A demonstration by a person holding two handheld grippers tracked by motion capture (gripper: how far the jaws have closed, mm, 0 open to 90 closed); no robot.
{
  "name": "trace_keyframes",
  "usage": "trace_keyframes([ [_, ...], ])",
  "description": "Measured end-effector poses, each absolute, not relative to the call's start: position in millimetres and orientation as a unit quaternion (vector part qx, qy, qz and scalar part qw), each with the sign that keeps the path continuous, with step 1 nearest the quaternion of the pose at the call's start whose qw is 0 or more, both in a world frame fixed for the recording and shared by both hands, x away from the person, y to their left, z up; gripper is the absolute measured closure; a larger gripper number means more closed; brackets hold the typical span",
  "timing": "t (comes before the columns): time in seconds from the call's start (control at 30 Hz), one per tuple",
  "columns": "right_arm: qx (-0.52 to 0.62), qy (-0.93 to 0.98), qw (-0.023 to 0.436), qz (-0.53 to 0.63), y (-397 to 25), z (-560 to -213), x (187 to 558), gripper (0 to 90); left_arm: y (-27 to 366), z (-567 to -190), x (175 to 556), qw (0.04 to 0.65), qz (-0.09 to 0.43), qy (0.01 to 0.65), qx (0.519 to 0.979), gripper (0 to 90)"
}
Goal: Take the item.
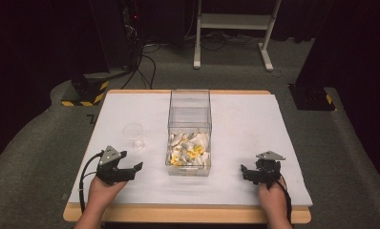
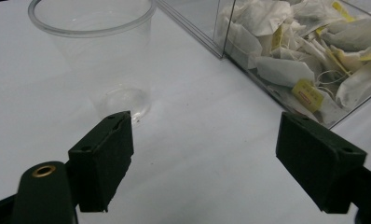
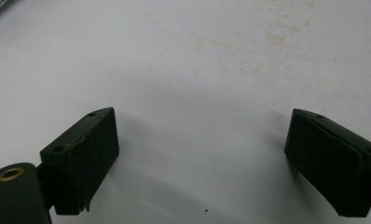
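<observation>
A clear plastic box (image 1: 189, 129) stands in the middle of the white table (image 1: 245, 119), holding several white tea bags with yellow tags (image 1: 188, 150). An empty clear plastic cup (image 1: 133, 135) stands upright to its left. My left gripper (image 1: 126, 168) rests near the front left, open, with nothing between its jaws. In the left gripper view the cup (image 2: 92, 51) is just ahead of the left gripper (image 2: 207, 158) and the box of tea bags (image 2: 309, 51) lies to the right. My right gripper (image 1: 248, 172) rests at the front right; the right gripper (image 3: 202, 158) is open over bare table.
The white sheet (image 3: 197, 70) has faint brownish stains. Beyond the table's far edge are a white desk frame (image 1: 233, 28), dark equipment with cables (image 1: 131, 43) and yellow-black striped bases (image 1: 85, 93) on the grey floor.
</observation>
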State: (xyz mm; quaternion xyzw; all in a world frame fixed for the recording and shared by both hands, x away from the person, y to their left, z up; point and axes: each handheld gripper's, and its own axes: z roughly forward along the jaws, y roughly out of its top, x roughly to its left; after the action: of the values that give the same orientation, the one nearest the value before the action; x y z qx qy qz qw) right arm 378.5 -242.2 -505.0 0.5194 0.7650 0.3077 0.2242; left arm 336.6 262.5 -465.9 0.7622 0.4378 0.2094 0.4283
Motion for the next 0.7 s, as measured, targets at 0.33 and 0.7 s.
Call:
trace_keyframes([
  [0.33,0.519,0.765,0.224,0.307,-242,-505,378,9.5,250,-460,339,0.425,0.208,0.420,0.774,19.3],
  [0.7,0.519,0.765,0.225,0.308,-242,-505,378,9.6,234,-454,342,0.433,0.202,0.409,0.777,19.9],
])
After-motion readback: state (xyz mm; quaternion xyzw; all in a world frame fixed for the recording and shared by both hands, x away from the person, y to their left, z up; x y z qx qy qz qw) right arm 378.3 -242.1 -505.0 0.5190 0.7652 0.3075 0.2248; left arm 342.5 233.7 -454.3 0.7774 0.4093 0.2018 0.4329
